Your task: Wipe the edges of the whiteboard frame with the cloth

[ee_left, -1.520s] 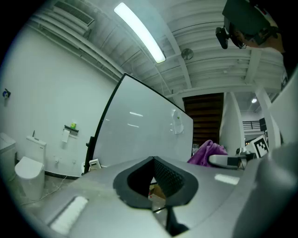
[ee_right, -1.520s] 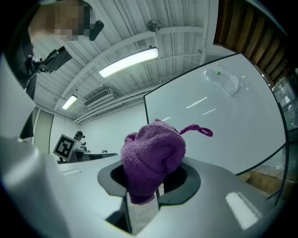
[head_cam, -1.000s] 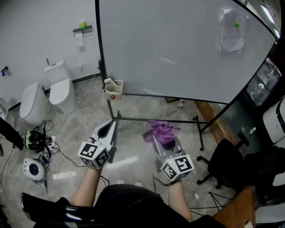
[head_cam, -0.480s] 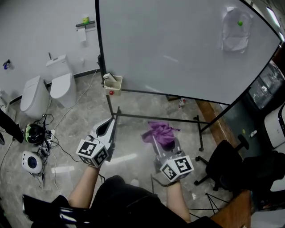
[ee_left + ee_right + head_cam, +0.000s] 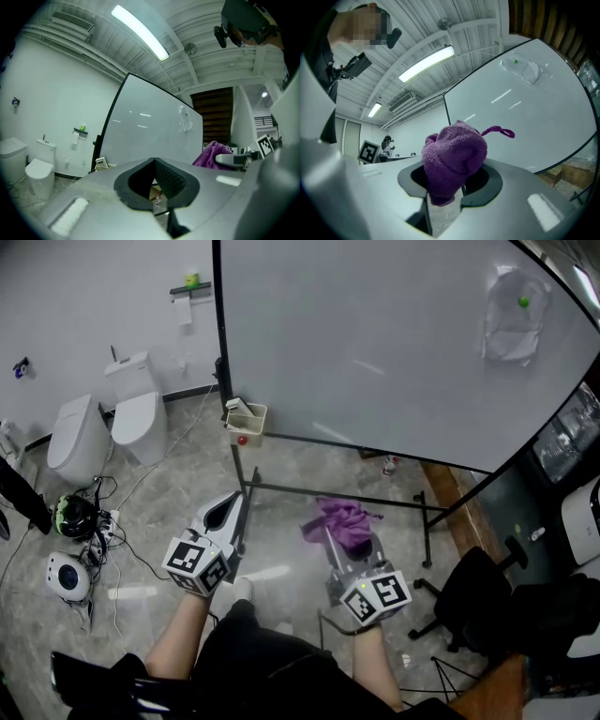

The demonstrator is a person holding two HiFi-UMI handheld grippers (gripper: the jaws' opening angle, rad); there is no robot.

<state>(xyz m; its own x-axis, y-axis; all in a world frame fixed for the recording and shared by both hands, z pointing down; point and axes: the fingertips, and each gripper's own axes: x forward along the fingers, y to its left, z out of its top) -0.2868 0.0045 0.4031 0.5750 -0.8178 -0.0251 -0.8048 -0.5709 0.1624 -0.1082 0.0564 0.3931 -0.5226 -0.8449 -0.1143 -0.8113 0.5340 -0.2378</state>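
The right tool (image 5: pixel 351 547) is clamped on the purple cloth (image 5: pixel 339 519), held low and near the person, well apart from the whiteboard frame (image 5: pixel 375 453) on the far side. The left tool (image 5: pixel 228 515) has its jaws together with nothing between them, near the cloth's left.

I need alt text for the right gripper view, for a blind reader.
The right gripper is shut on a bunched purple cloth that fills the centre. Behind it stands a black-framed whiteboard, under ceiling strip lights.
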